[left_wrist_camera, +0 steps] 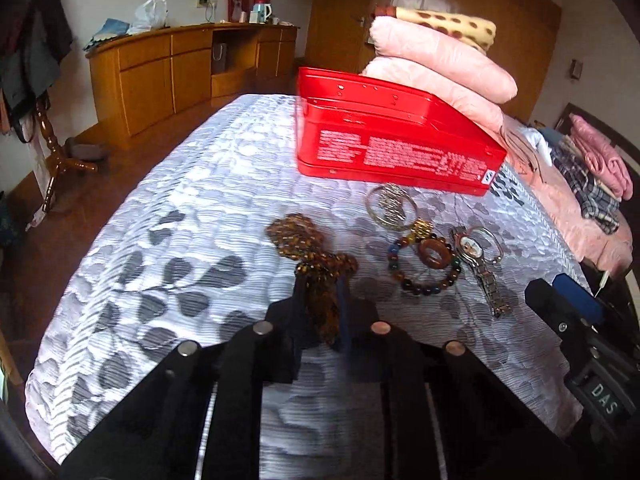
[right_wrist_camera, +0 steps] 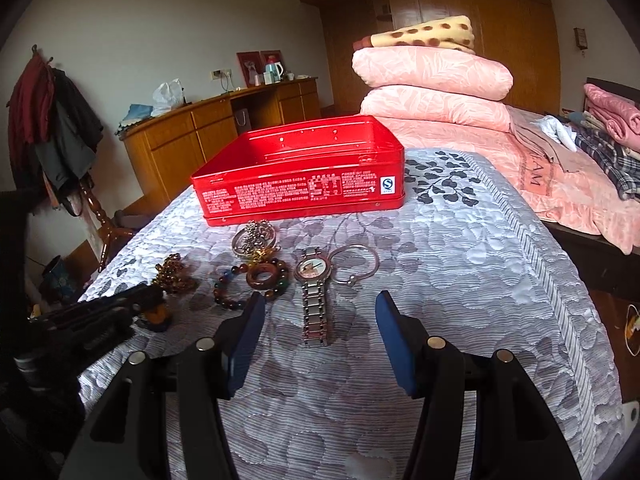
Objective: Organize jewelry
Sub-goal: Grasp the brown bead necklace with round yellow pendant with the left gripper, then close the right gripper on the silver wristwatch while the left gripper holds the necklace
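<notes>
An open red tin (left_wrist_camera: 392, 136) (right_wrist_camera: 300, 176) stands on the quilted bed cover (left_wrist_camera: 200, 184). In front of it lie an amber bead necklace (left_wrist_camera: 296, 236) (right_wrist_camera: 172, 272), a gold bangle with chains (left_wrist_camera: 390, 204), a coloured bead bracelet (left_wrist_camera: 424, 280), a brown ring (left_wrist_camera: 434, 254), a steel watch (left_wrist_camera: 480, 268) (right_wrist_camera: 314, 300) and a thin silver bangle (right_wrist_camera: 354, 264). My left gripper (left_wrist_camera: 320, 292) (right_wrist_camera: 152, 300) is shut on the near end of the necklace. My right gripper (right_wrist_camera: 320, 300) (left_wrist_camera: 568, 300) stands open, astride the watch strap, its pads apart from it.
Folded pink quilts (right_wrist_camera: 432, 80) and a spotted blanket (right_wrist_camera: 424, 36) are stacked behind the tin. Loose clothes (right_wrist_camera: 608, 136) lie at the far right. A wooden cabinet (left_wrist_camera: 168, 68) and a coat stand (right_wrist_camera: 52, 120) are off to the left, beyond the bed's edge.
</notes>
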`<act>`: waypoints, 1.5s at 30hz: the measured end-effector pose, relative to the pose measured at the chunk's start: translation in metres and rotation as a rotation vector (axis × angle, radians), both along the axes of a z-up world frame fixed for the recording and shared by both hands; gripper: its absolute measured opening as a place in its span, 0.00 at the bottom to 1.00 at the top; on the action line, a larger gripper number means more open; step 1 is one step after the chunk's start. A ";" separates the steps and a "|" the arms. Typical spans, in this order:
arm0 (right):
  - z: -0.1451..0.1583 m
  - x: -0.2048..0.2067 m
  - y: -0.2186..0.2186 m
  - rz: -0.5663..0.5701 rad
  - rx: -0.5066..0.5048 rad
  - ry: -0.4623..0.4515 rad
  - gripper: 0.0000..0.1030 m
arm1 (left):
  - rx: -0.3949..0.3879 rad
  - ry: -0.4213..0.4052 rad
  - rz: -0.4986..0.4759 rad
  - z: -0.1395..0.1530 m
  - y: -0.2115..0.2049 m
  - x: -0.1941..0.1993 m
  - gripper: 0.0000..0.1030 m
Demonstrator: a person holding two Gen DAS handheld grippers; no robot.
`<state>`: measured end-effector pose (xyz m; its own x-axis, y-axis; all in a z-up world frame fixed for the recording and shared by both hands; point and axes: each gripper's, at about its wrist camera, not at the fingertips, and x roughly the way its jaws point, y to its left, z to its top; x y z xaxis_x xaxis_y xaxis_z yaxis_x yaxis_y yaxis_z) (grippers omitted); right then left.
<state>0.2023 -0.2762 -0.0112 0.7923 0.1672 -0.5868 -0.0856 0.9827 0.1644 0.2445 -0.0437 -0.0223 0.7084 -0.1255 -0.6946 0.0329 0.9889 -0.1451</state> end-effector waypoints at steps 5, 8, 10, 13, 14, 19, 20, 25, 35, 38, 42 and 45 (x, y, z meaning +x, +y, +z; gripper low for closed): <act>-0.001 0.002 0.008 0.015 -0.009 0.011 0.55 | 0.019 0.019 0.010 -0.001 0.010 0.003 0.18; -0.001 0.002 0.010 0.019 -0.014 0.012 0.55 | 0.029 0.028 0.008 -0.003 0.008 0.008 0.55; -0.002 0.003 0.008 0.017 -0.006 0.016 0.55 | 0.038 0.040 0.008 -0.005 0.006 0.013 0.60; -0.002 0.003 0.007 0.015 0.004 0.020 0.55 | 0.047 0.081 -0.021 -0.011 -0.001 0.025 0.63; -0.002 0.003 0.007 0.014 0.005 0.020 0.55 | 0.054 0.094 -0.021 -0.012 -0.002 0.028 0.63; -0.003 0.003 0.006 0.012 0.009 0.022 0.55 | 0.068 0.088 0.007 -0.012 -0.002 0.031 0.37; -0.002 0.003 0.006 0.011 0.009 0.022 0.55 | 0.067 0.083 0.017 -0.012 0.000 0.030 0.27; -0.003 0.003 0.006 0.010 0.001 0.023 0.55 | 0.017 0.052 0.022 -0.008 0.005 0.023 0.17; -0.008 0.020 0.013 0.027 -0.004 0.092 0.45 | -0.004 -0.057 0.007 0.014 0.001 0.001 0.15; -0.012 0.027 0.013 0.024 -0.001 0.127 0.38 | -0.004 -0.086 0.010 0.020 0.001 -0.001 0.15; -0.019 0.038 0.014 0.032 0.014 0.184 0.33 | 0.013 -0.107 0.002 0.022 -0.001 -0.003 0.15; -0.023 0.043 0.014 0.027 0.025 0.217 0.32 | 0.004 -0.104 -0.006 0.021 -0.001 -0.002 0.15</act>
